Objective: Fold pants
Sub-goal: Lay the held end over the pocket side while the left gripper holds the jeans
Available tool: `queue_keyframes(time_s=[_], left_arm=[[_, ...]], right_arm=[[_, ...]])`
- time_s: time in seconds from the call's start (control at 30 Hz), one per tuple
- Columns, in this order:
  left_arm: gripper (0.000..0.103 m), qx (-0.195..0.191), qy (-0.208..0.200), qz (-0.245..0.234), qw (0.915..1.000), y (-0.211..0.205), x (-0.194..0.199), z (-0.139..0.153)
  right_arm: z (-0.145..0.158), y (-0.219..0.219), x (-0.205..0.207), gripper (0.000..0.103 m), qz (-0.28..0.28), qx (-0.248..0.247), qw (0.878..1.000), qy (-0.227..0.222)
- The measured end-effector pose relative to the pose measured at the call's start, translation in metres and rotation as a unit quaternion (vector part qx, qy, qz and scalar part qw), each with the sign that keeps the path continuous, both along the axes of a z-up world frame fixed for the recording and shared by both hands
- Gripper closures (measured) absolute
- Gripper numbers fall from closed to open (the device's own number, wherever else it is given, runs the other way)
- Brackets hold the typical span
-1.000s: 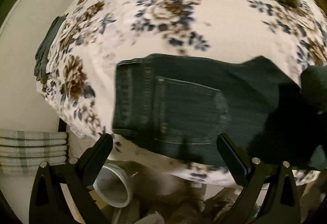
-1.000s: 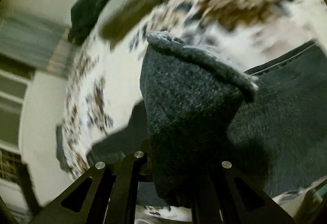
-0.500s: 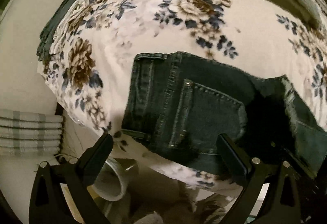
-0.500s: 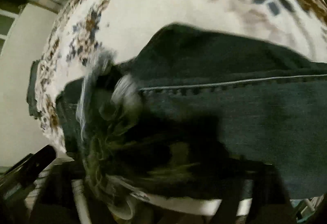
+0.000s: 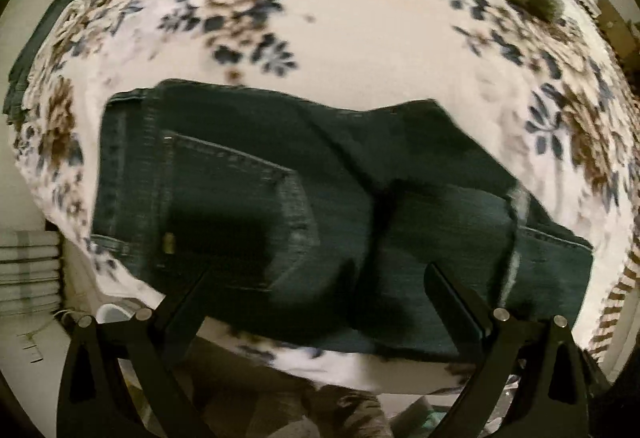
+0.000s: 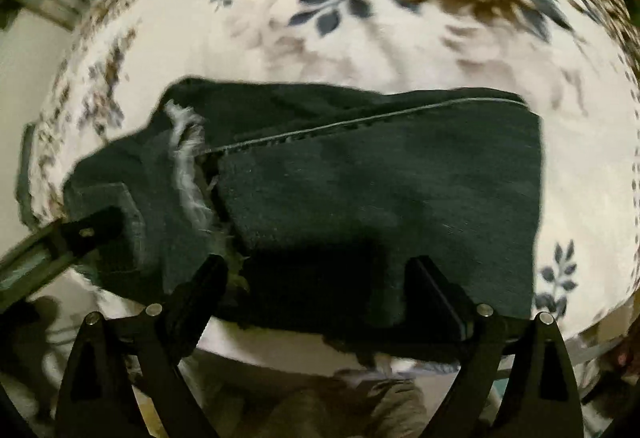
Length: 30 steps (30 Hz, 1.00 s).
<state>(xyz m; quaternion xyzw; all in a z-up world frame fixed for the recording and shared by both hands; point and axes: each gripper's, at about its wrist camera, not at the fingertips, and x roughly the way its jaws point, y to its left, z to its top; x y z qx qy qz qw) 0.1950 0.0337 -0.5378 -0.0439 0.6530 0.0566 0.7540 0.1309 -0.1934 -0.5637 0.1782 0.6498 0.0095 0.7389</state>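
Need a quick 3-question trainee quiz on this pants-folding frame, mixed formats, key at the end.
1. True or false: the right gripper is clamped on the pants.
2. Multiple choice: the frayed hem lies (A) over the seat area beside the back pocket, (B) hanging off the bed, (C) under the grey towel.
3. Fill in: the pants rest on a ____-patterned bedspread.

Key: 1 false, both the right gripper and the left gripper are open and empty; 2 A; 3 floral.
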Motion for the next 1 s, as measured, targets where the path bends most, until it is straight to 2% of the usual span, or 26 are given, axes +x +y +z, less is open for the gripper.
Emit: queue_keyframes(time_s=[0.1,0.2,0.27,0.4,0.47,0.53,0.67,0.73,0.8,0.83,0.87,0.9,0.97,1.0], left_arm=[[0.000,-0.007,-0.015,0.002,0.9999,-0.007,-0.003,0.005],[0.000,-0.035,-0.023,-0.002,0.9991,-0.017,-0.009,0.010],[0.000,-0.048,-0.023,-0.013,0.9985,-0.028,-0.015,0.008],[0.000,-0.045,-0.019,-0.012,0.9988,-0.035,-0.016,0.007],[0.000,-0.053,-0.031,0.000,0.9981,-0.029,-0.019,0.012],[0.000,-0.043,-0.039,0.001,0.9983,-0.025,-0.021,0.012],[0.000,-0.001,-0.023,0.004,0.9997,-0.006,-0.013,-0.021],[0.004,-0.001,-0.010,0.014,0.9998,0.008,-0.008,-0.038],[0.023,-0.019,-0.001,0.024,0.9995,0.023,-0.003,-0.052],[0.028,-0.026,0.001,0.026,0.9993,0.029,-0.001,-0.057],[0.037,-0.034,0.001,0.023,0.9991,0.034,0.001,-0.062],[0.056,-0.040,-0.003,0.018,0.9991,0.036,0.002,-0.063],[0.088,-0.037,-0.020,0.004,0.9991,0.041,0.003,-0.061],[0.099,-0.041,-0.023,0.004,0.9989,0.044,0.003,-0.059]], right_arm=[[0.019,-0.028,-0.014,0.008,-0.027,-0.001,1.000,-0.004],[0.029,-0.057,-0.026,0.008,-0.059,-0.025,0.998,0.014],[0.028,-0.068,-0.027,0.008,-0.064,-0.049,0.996,0.031],[0.014,-0.078,-0.024,0.008,-0.063,-0.116,0.989,0.068],[0.005,-0.075,-0.022,0.008,-0.051,-0.139,0.986,0.082],[-0.005,-0.063,-0.015,0.008,-0.037,-0.157,0.983,0.092],[-0.017,-0.043,-0.008,0.008,-0.016,-0.178,0.979,0.102],[-0.023,-0.030,-0.003,0.008,-0.009,-0.183,0.978,0.103],[-0.026,-0.021,0.001,0.008,-0.004,-0.192,0.976,0.104],[-0.027,-0.015,0.003,0.008,-0.001,-0.195,0.975,0.103],[-0.029,-0.009,0.005,0.008,0.001,-0.197,0.975,0.104],[-0.030,-0.007,0.006,0.008,0.001,-0.198,0.975,0.105],[-0.030,-0.002,0.008,0.008,0.000,-0.200,0.974,0.106],[-0.030,0.000,0.009,0.008,-0.002,-0.203,0.973,0.107]])
